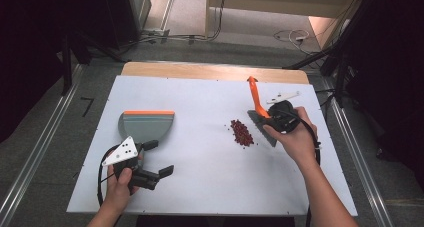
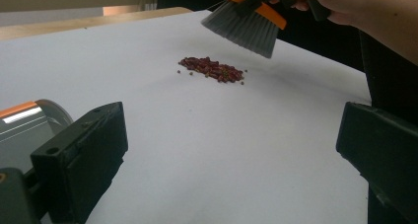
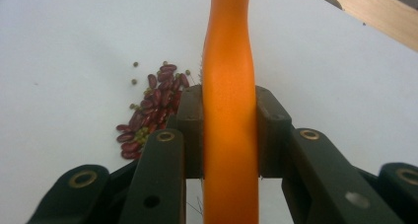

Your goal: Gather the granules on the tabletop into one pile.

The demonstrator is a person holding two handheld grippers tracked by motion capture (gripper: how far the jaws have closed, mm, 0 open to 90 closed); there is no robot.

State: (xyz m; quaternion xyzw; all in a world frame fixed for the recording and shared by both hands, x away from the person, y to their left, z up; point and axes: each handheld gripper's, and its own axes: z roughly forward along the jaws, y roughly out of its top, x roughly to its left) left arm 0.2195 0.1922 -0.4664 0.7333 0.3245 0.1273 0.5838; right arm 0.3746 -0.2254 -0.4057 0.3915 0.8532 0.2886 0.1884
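Note:
A brush with an orange handle [image 1: 255, 94] and grey bristles [image 1: 261, 126] hangs just right of a small pile of red beans [image 1: 242, 133] on the white board [image 1: 200, 187]. My right gripper [image 1: 268, 117] is shut on the handle [image 3: 229, 76], with the beans [image 3: 148, 115] below and to its left. In the left gripper view the bristles [image 2: 244, 29] hover above the board, behind the beans [image 2: 212, 68]. A grey dustpan [image 1: 146, 124] with an orange rim lies at the left. My left gripper [image 1: 161, 158] stands open just in front of the dustpan [image 2: 29, 120], nothing between its fingers [image 2: 79, 160].
The board lies on a wooden table whose bare edge [image 1: 215, 71] shows at the back. Metal rails [image 1: 35, 152] run along both sides on the floor. Cables [image 1: 292, 36] lie on the floor beyond the table.

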